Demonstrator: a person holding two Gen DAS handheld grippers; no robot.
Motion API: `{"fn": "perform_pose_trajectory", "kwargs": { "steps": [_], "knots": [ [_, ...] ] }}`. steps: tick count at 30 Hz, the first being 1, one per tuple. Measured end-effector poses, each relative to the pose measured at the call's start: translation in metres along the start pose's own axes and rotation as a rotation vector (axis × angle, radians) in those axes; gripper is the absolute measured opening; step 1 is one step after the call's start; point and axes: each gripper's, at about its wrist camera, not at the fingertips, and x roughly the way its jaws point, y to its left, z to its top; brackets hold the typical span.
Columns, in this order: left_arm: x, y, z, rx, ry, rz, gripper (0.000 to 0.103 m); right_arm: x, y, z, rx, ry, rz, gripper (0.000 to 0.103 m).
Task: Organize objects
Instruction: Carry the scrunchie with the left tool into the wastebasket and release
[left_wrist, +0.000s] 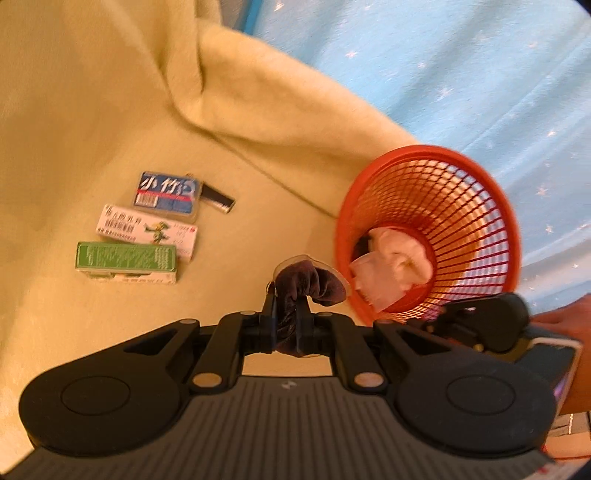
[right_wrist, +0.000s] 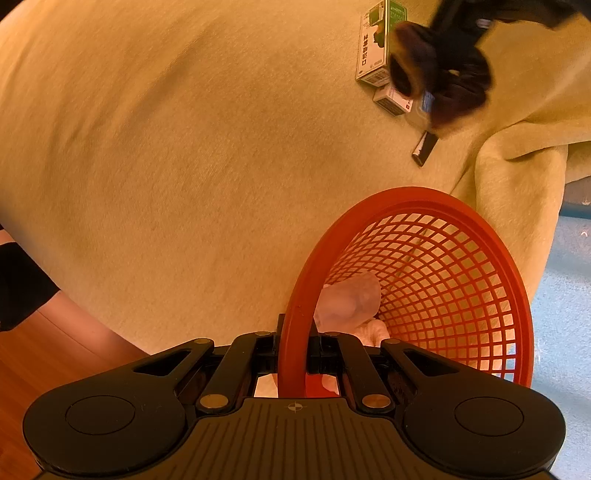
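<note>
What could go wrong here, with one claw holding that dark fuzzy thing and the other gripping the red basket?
The left gripper pinches the dark scrunchie short of the red basket; released now, it would likely land on the yellow blanket. The right gripper holds the basket by its rim alone and it sits tilted, so the white wads inside might slide out. The images are blurred, suggesting quick movement.

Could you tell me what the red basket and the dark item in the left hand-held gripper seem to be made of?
The red basket looks like moulded plastic: a smooth, slightly glossy rim and an even open lattice wall. The dark scrunchie-like item, clamped in the left hand-held gripper, seems to be a velvety purple-brown fabric, matte, soft and bunched into folds; blur leaves the exact cloth open.
</note>
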Motion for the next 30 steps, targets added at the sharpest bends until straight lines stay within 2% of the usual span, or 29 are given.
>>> {"fn": "perform_pose_trajectory", "kwargs": {
  "steps": [11,23,30],
  "knots": [
    [-0.011,-0.034,0.015,0.057,-0.018,-0.048,0.006,0.0,0.0,0.001,0.007,0.002,-0.005,0.002],
    [-0.008,-0.057,0.021,0.089,-0.016,-0.088,0.006,0.001,0.0,0.001,0.006,0.001,-0.006,0.002],
    [-0.001,-0.072,0.036,0.113,-0.025,-0.123,0.006,0.0,-0.001,0.0,0.009,-0.001,-0.005,0.002]
  ]
}}
